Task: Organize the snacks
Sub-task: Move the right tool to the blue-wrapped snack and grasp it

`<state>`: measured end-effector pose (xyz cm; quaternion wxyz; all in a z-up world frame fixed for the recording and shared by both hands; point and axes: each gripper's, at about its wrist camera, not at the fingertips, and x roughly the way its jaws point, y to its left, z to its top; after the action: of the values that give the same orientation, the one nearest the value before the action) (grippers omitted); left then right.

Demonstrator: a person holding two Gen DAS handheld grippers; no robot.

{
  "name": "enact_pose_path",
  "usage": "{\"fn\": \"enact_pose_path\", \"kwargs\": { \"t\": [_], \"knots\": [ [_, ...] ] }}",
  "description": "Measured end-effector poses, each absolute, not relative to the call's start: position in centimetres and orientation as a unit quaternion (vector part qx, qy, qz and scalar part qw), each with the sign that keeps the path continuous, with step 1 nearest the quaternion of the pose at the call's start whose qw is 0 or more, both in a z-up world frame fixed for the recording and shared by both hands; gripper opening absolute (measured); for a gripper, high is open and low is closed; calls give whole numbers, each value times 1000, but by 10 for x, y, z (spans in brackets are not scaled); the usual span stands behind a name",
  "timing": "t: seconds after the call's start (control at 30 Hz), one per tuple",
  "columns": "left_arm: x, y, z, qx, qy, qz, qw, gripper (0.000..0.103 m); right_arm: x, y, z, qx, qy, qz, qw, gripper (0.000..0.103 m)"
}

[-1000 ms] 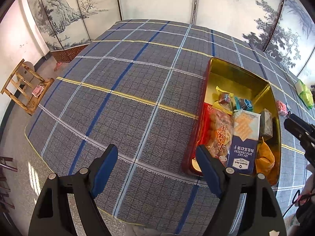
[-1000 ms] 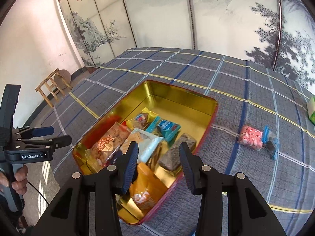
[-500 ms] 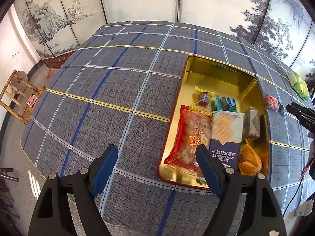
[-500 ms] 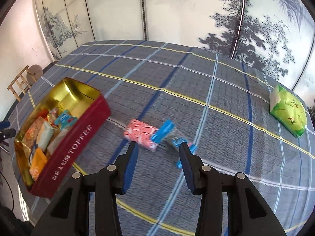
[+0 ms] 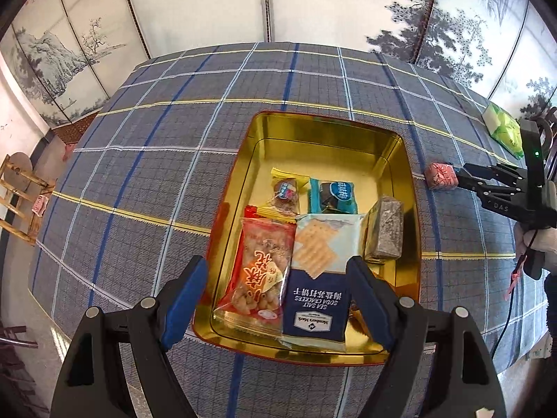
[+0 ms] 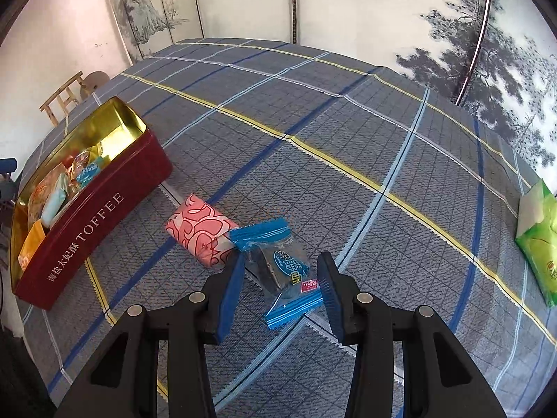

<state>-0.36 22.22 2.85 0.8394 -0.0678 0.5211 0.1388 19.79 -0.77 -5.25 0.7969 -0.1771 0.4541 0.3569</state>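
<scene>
A red toffee tin (image 6: 90,230) with a gold inside (image 5: 313,149) holds several snacks: a red peanut bag (image 5: 261,271), a cracker pack (image 5: 320,278), a blue-wrapped cake (image 5: 332,196), a grey bar (image 5: 384,233). My left gripper (image 5: 278,299) is open and empty above the tin's near end. On the cloth right of the tin lie a pink packet (image 6: 200,230) and a blue-wrapped snack (image 6: 282,264). My right gripper (image 6: 282,275) is open, its jaws on either side of the blue-wrapped snack. It also shows in the left wrist view (image 5: 470,179) beside the pink packet (image 5: 440,176).
A green tissue pack (image 6: 538,237) lies at the right side of the table, also in the left wrist view (image 5: 504,129). A wooden chair (image 5: 21,202) stands off the table's left. Painted screens stand behind the plaid-covered table (image 6: 348,122).
My right gripper swung from over the tin to the loose snacks and came down around the blue-wrapped one. My left gripper moved right, over the tin's near end.
</scene>
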Motion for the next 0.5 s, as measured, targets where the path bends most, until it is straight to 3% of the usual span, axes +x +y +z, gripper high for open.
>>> {"fn": "enact_pose_path", "kwargs": {
  "t": [0.5],
  "knots": [
    [30,167,28,-41,527,88,845,79,188,-19,-57,-110,449,363,809,45]
  ]
}}
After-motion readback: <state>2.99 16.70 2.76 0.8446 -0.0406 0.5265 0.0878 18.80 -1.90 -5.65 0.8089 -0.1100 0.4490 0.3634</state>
